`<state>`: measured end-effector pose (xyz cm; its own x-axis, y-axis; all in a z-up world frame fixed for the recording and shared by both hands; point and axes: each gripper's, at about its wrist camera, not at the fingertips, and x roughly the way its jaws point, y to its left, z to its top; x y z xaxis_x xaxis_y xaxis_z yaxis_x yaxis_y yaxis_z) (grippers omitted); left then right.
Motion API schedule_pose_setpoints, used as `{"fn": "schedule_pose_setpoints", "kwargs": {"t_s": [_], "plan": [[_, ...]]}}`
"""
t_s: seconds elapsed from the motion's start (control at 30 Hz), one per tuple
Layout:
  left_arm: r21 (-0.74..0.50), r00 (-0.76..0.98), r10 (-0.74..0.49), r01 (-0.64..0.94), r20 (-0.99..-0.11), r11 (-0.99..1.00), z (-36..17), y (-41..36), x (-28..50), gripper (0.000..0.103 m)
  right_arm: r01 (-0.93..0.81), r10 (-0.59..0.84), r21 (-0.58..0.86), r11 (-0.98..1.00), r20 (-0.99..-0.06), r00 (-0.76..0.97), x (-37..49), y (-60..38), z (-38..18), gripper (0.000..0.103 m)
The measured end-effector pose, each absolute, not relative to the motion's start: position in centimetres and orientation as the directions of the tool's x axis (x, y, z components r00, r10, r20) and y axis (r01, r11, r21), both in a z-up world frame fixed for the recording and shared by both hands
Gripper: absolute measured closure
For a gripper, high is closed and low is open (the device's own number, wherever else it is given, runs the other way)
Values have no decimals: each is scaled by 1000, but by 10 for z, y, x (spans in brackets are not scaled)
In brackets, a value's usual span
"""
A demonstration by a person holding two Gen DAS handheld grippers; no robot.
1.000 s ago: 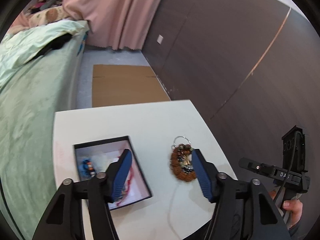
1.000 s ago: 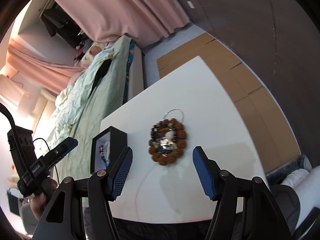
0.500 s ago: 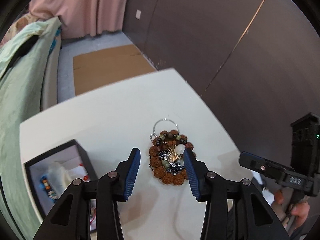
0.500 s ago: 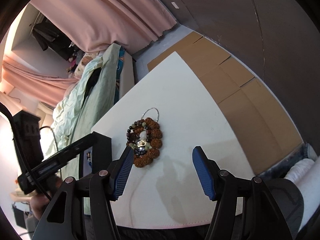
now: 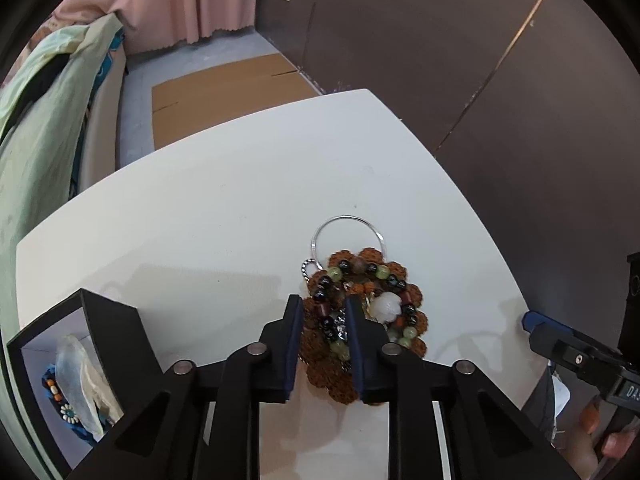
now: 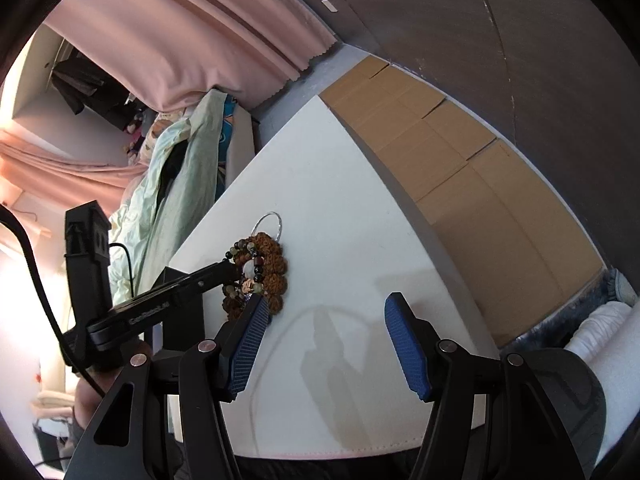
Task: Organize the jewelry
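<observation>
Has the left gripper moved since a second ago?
Yes. The left gripper has shifted from beside the black box onto the bead pile; its jaws are closing around beads.

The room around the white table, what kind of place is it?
Most likely a bedroom at home: a bed with a pale green quilt stands beside the white table, pink curtains hang behind, and flattened cardboard covers the floor.
</observation>
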<state>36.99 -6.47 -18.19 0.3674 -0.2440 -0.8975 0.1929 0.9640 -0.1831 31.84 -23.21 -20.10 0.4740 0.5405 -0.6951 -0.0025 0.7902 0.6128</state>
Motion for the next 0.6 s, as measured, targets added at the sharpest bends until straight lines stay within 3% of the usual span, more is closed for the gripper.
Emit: {"fn": "schedule_pose_setpoints", "kwargs": {"t_s": [0.23,0.6], "plan": [[-184,368,-242,184,-898,965,-182,-65,375,94,5,546,617,787,-699,461,319,-230,-205,40],[-257,422,-341,244,-840,935,-140,-72,359,95,-21,568,629,777,-686,454,325,-221,-197,40]]}}
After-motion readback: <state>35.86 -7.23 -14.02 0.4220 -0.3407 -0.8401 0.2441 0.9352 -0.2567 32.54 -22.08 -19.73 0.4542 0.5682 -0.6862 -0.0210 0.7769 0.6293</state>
